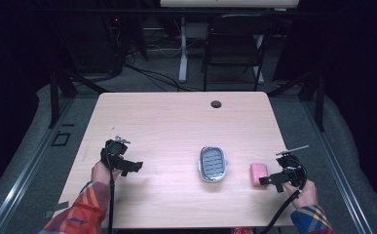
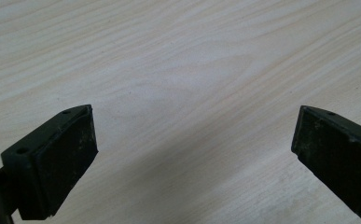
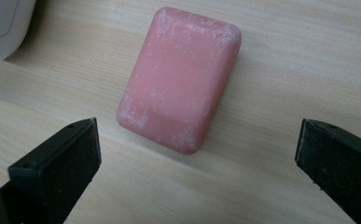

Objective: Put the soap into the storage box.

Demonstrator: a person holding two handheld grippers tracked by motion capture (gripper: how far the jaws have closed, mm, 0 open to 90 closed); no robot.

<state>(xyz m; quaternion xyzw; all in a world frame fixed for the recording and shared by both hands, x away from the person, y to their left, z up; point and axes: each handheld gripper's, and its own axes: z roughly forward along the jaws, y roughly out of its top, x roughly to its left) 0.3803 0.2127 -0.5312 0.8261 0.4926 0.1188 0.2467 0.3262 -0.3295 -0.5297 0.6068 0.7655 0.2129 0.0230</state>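
A pink soap bar (image 3: 180, 79) is seen lying flat on the wooden table (image 1: 176, 117), just right of a grey slotted soap dish (image 1: 213, 164), apparently not touching it. The right gripper (image 3: 197, 158) is held over the bar's near end, jaws spread wide and gripping nothing. The left gripper (image 2: 194, 154) is held over bare tabletop at the left, jaws likewise wide apart and empty.
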